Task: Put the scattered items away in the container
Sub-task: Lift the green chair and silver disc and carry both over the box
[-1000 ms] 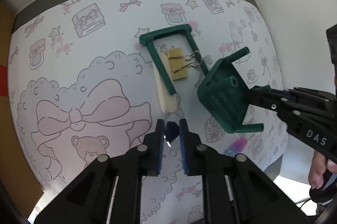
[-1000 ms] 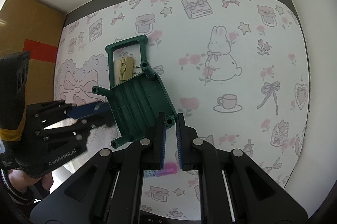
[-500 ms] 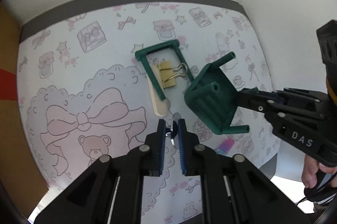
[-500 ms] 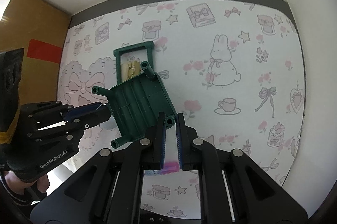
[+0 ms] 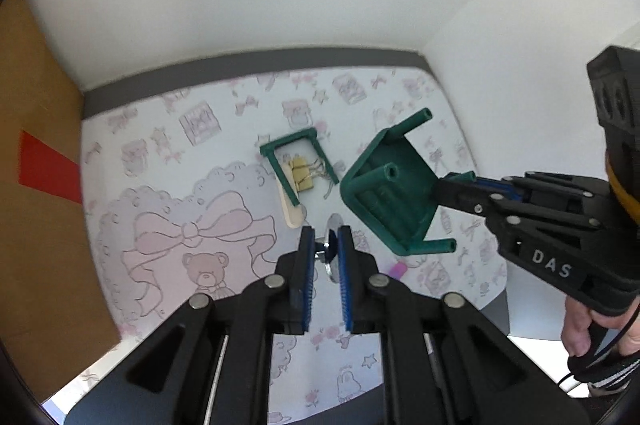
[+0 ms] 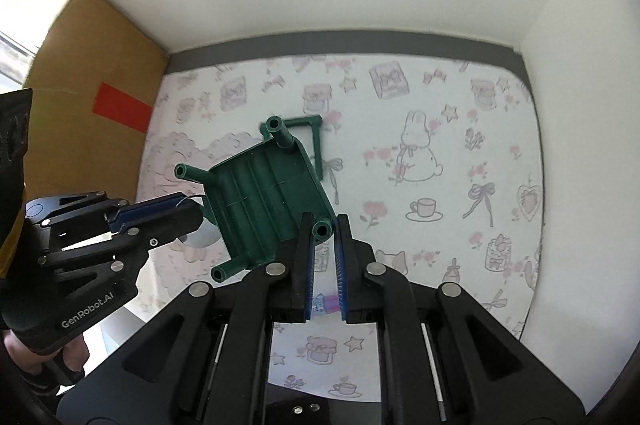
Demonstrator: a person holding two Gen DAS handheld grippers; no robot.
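Note:
My right gripper [image 6: 323, 231] is shut on one leg of a dark green toy stool [image 6: 264, 197] and holds it upside down in the air; it shows too in the left wrist view [image 5: 394, 191]. My left gripper [image 5: 325, 251] is shut on a small round silver mirror-like disc [image 5: 332, 253], lifted above the mat. On the mat lie a green rectangular frame [image 5: 296, 161], gold binder clips [image 5: 302, 177] inside it, and a pale wooden stick [image 5: 290, 205] beside it. A small pink item [image 5: 398, 268] lies on the mat near the front.
A patterned pink and white mat [image 6: 440, 145] covers the table. A brown cardboard box [image 5: 36, 185] with red tape stands at the left. White walls close the back and right. No container shows clearly.
Both grippers have risen and pulled back from the mat, carrying the stool and the disc. The frame, clips and stick look smaller and farther away.

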